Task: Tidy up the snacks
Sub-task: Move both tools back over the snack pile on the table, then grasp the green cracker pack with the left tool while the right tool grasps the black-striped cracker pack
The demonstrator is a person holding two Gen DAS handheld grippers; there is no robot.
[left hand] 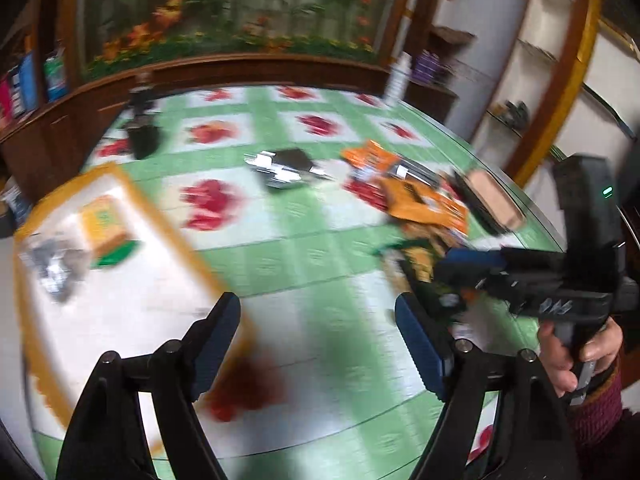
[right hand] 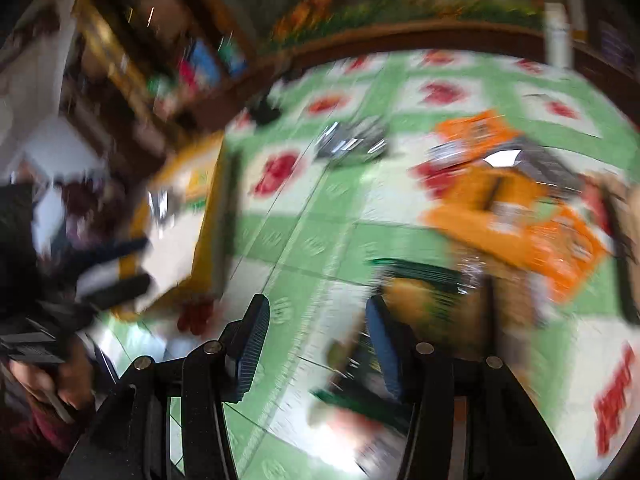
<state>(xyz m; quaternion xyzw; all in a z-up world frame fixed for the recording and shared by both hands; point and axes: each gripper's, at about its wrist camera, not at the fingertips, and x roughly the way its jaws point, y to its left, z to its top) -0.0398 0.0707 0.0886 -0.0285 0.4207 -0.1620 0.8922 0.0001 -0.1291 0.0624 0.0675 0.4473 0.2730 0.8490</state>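
tablecloth (left hand: 304, 236), tray (left hand: 132, 196) holding packets (left hand: 106, 228)

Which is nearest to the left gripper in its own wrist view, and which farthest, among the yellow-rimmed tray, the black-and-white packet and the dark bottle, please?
From the left gripper, both fingers open and empty:
1. Yellow-rimmed tray, nearest, left side, its corner by the left finger.
2. Black-and-white packet, mid-table, ahead.
3. Dark bottle, farthest, back left near the wooden cabinet.

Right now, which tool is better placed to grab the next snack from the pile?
Right. The right tool is open, with the pile of snack packets just ahead of it; the left tool, also open, sits nearer the tray.
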